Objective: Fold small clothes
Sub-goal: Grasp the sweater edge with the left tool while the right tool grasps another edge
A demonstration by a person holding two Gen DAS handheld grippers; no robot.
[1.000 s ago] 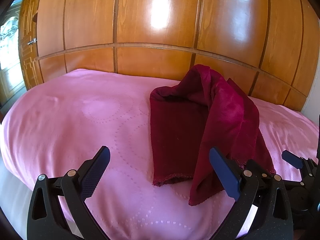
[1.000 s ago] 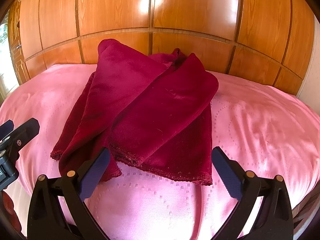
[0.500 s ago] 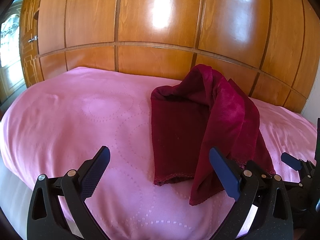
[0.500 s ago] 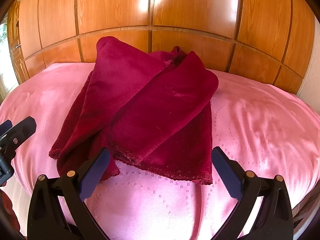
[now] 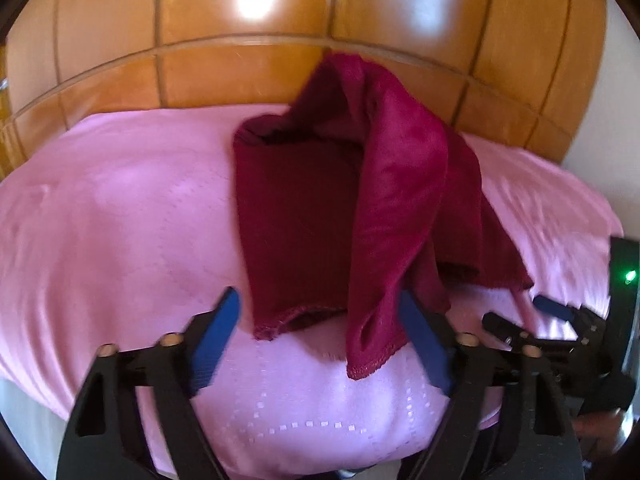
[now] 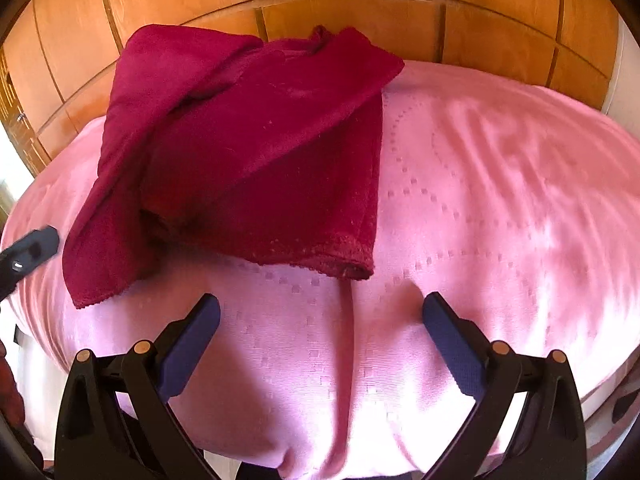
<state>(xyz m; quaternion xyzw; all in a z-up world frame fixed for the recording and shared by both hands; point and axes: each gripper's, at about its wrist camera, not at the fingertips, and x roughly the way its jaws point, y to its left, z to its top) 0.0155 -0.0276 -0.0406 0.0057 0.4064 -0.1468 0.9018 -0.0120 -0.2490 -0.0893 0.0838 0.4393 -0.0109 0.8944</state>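
Note:
A dark red cloth (image 5: 340,216) lies crumpled in loose folds on the pink bed cover (image 5: 112,216). My left gripper (image 5: 320,336) is open and empty, just short of the cloth's near hem, its fingers to either side of the two hanging corners. The cloth also shows in the right wrist view (image 6: 248,152). My right gripper (image 6: 320,336) is open and empty over the bare cover, a little short of the cloth's near right corner (image 6: 356,268). The right gripper shows at the far right of the left wrist view (image 5: 552,320).
A wooden panelled wardrobe (image 5: 280,20) stands right behind the bed. The pink cover (image 6: 500,200) stretches to the right of the cloth. The bed's near edge drops off just under both grippers. The left gripper's finger tip (image 6: 28,248) shows at the left edge.
Both grippers have moved forward and lower toward the cloth's near hem, the right one also shifting right. The cloth lies as before. Both stay open.

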